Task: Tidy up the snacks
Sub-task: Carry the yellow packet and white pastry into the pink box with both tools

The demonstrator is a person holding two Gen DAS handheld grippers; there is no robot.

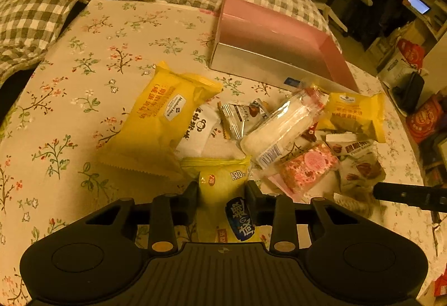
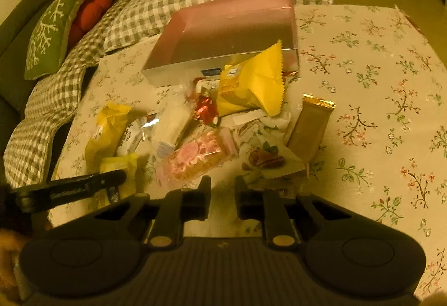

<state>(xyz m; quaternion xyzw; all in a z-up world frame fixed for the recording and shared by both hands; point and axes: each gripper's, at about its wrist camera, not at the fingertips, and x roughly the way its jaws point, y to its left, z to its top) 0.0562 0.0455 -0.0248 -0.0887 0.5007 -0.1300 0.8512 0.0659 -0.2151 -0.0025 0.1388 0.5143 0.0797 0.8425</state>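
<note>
Snacks sit heaped on the floral desk [image 1: 83, 99] just in front of the pink box [image 1: 276, 46]. Left hand-held gripper [image 1: 222, 191] is clamped on a yellow packet [image 1: 223, 194] at the pile's near edge; right hand-held gripper [image 2: 222, 188] is closed on nothing.

I see a pile of snacks [image 1: 279, 132] on the flowery cloth, beside an open pink box [image 1: 279, 46].
</note>
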